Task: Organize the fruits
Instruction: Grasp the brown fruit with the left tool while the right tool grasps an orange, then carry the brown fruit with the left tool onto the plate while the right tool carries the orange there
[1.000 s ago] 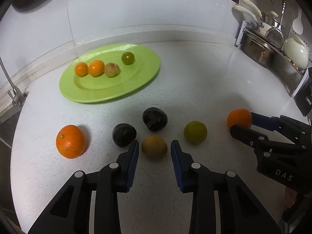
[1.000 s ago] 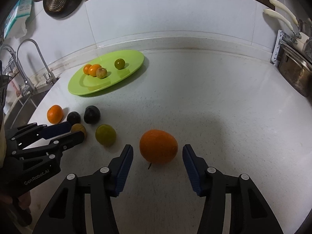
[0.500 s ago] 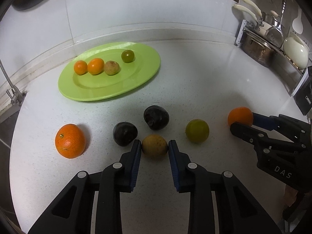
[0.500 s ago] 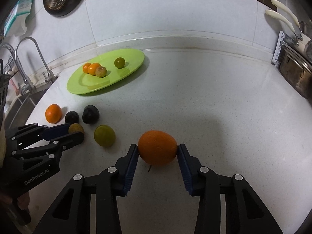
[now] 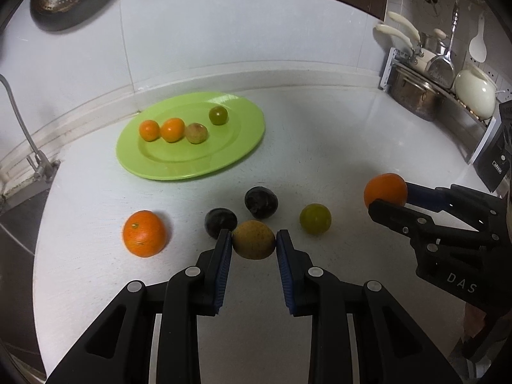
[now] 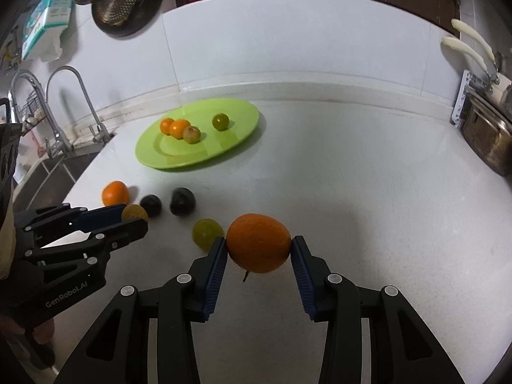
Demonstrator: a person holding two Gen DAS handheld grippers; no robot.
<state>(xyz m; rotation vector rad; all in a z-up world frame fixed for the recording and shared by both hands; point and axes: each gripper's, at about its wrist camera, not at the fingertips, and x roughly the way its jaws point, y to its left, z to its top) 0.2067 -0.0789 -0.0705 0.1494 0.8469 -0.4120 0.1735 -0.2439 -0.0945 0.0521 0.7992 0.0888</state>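
Now left gripper (image 5: 253, 240) pinching brown fruit (image 5: 253, 239); right gripper (image 6: 258, 248) – orange (image 6: 258, 242).

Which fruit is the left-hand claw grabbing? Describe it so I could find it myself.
Start at the green plate and come toward the camera to the loose fruit on the white counter. It is the brownish-yellow fruit nearest you, between two dark ones and a green one.

Lime-green plate (image 5: 192, 160), white speckled counter (image 5: 336, 147); bright orange (image 6: 258, 243), brown-yellow fruit (image 5: 253, 239), two near-black plums (image 5: 260, 202), black tools (image 5: 254, 249) with blue pads (image 5: 224, 272).
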